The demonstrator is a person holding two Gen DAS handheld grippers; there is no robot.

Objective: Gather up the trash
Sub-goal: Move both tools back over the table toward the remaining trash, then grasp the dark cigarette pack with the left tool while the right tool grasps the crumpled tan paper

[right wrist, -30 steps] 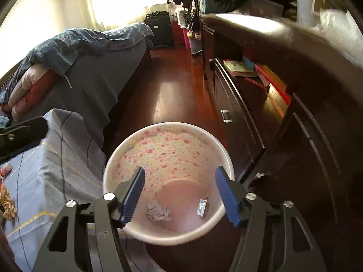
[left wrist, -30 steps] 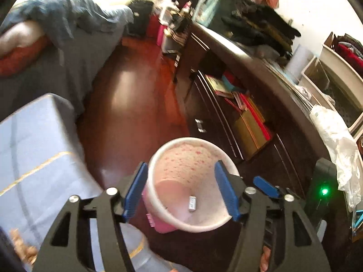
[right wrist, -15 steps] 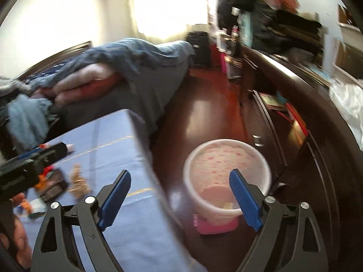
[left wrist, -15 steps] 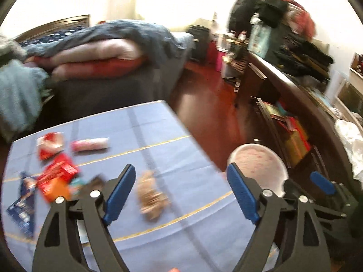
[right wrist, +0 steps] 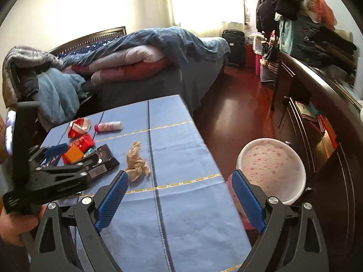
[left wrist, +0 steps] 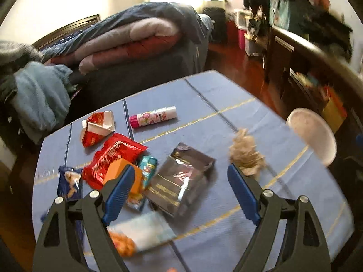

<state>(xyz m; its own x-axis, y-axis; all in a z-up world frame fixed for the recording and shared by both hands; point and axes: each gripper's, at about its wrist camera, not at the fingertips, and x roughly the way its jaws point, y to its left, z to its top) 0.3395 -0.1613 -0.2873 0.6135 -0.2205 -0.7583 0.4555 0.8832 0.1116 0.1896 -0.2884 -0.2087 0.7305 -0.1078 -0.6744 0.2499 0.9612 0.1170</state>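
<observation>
Both tongs wide apart and empty above the littered desk (right wrist: 181,158).

Left tongs (left wrist: 179,190) over dark packet (left wrist: 181,179), red wrapper (left wrist: 113,156) and orange box (left wrist: 123,174) crowded near left edge. Right tongs (right wrist: 179,197) over bare cloth, crumpled brown paper (right wrist: 136,161) just beyond. Flowered bin (right wrist: 272,170) on floor, close beside right desk edge.

Counter (right wrist: 181,149) under a blue cloth with gold lines. On it: crumpled tan paper (right wrist: 136,162), dark pouch (left wrist: 181,179), red snack bag (left wrist: 113,156), orange box (left wrist: 120,172), folded red-white wrapper (left wrist: 97,127), glue stick (left wrist: 153,116). Floor (right wrist: 238,113): flowered bin (right wrist: 271,171) just beside the counter edge.
</observation>
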